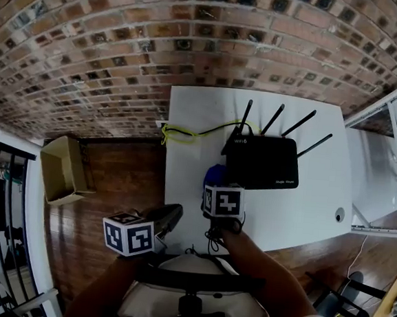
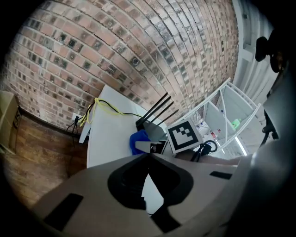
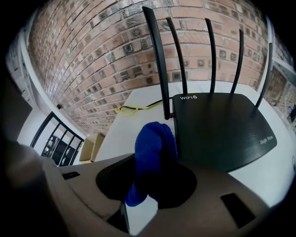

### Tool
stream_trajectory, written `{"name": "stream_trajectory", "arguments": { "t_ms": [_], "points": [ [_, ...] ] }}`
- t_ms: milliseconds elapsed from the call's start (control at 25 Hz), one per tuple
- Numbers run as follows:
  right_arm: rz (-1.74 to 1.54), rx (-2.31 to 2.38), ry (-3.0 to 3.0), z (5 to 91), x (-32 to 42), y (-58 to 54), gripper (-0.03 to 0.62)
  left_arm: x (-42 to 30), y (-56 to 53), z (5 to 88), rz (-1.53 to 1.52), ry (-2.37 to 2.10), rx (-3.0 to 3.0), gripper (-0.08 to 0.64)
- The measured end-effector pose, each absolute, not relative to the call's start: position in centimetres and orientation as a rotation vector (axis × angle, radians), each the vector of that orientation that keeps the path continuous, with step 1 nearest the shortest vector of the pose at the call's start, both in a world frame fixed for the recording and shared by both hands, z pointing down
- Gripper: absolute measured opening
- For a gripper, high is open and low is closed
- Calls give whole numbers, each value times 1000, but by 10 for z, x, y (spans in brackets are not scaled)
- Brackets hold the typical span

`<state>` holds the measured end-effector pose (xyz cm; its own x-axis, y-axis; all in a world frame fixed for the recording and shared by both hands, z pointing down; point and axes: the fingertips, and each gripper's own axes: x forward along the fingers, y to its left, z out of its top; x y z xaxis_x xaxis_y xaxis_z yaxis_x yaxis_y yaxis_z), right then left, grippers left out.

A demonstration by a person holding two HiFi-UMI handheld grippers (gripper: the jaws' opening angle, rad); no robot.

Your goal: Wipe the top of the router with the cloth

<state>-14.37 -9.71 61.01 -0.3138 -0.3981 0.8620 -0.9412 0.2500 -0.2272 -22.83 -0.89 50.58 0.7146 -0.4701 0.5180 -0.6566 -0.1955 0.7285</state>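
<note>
While the wipe looks not yet begun, the head view shows the right gripper [image 1: 218,185] at the near-left corner of the router [image 1: 262,162] on the white table [image 1: 195,113], with the left gripper [image 1: 167,218] off the near edge. Left gripper view: jaws together, empty. Right gripper view: jaws clamped on the bunched, knitted blue cloth [image 3: 152,148]. The next move, I judge, is lifting it onto the smooth matte-black top, clear of the slim antennas [image 3: 157,65].

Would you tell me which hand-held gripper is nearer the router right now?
Right: the right hand-held gripper holds the blue cloth beside the router; the left hand-held gripper hangs off the table's near edge.
</note>
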Motion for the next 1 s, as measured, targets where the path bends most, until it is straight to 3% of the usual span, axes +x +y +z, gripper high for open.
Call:
{"name": "stream_trajectory", "arguments": {
  "t_ms": [280, 1000],
  "points": [
    [1210, 1322, -1751, 614, -152, -124, 135, -233, -16, 512, 210, -881, 1831, 28],
    [1114, 1226, -2029, 596, -178, -155, 135, -243, -15, 511, 200, -891, 1824, 28]
  ]
}}
